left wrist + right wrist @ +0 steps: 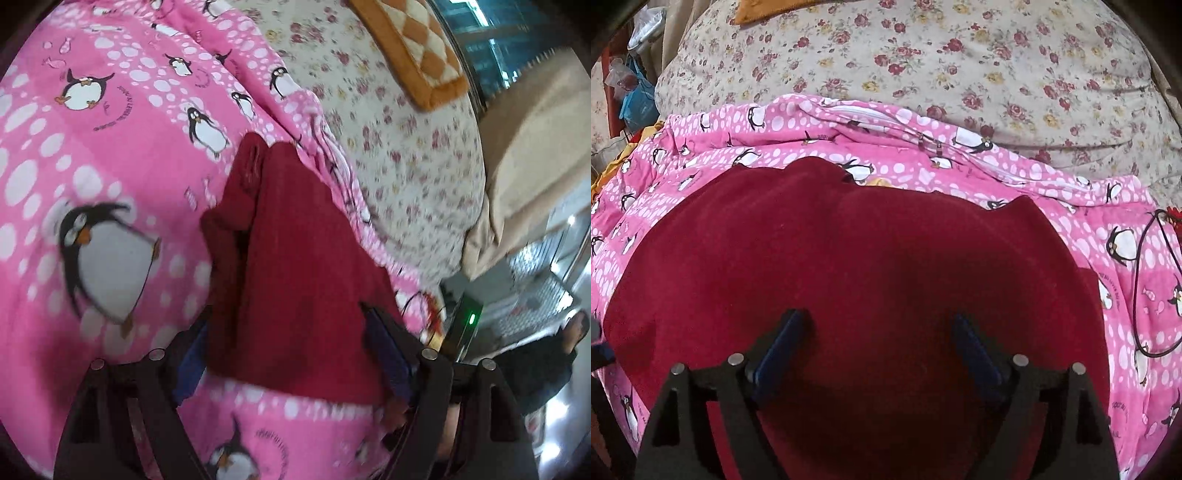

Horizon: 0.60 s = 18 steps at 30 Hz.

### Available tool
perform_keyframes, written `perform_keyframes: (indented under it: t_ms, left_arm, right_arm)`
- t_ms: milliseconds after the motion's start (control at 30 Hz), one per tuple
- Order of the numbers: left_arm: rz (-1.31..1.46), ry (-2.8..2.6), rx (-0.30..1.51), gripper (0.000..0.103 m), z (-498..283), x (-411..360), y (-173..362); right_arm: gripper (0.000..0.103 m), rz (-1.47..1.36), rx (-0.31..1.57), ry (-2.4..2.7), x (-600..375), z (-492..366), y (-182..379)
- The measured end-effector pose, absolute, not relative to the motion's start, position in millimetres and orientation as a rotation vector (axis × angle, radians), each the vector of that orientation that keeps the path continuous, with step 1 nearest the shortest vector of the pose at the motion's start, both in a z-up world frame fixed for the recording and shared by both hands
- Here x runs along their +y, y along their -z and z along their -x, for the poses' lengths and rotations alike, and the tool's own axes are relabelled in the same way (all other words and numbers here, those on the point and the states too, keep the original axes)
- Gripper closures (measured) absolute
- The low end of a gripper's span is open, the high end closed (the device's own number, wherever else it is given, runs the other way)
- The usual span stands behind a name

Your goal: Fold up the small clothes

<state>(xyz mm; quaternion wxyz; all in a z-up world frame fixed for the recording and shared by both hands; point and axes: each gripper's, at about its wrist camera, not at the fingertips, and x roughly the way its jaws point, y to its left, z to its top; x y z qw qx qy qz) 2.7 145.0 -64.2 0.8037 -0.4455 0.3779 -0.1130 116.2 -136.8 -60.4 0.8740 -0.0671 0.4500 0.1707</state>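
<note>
The pink penguin sheet [1052, 206] is lying rumpled under the dark red garment [849, 258], which is spreading flat across it, so it could be dragging along in a pinch. The right gripper [879, 332] is hovering over the cloth with jaws apart; the left gripper [291, 325] is straddling a folded edge, jaws apart, risking a slipped layer.

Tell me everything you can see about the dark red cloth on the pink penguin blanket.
The dark red fleecy cloth is plain, soft-looking and unpatterned. In the right wrist view it lies spread fairly flat on the pink penguin-print blanket, its far edge wavy. In the left wrist view it looks bunched and folded lengthwise, with an upright crease. It lies between the spread fingers of both hand-held grippers; neither visibly pinches it.
</note>
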Motion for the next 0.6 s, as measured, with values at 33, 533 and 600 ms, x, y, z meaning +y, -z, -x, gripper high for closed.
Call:
perform_keyframes:
  t_ms: [33, 533, 600]
  left_arm:
    - [0.968, 0.237, 0.812, 0.038, -6.0, 146.9, 64.2]
    - [0.828, 0.043, 0.822, 0.103, 2.7, 147.6, 69.5]
    - [0.729, 0.029, 0.804, 0.103, 3.0, 138.2, 61.4]
  right_arm:
    - [0.015, 0.141, 0.938, -0.356, -136.7, -116.1, 60.5]
    - [0.018, 0.055, 0.871, -0.708, -64.8, -124.4, -2.7]
    - [0.018, 0.044, 0.948, -0.751, -30.5, -144.3, -1.8]
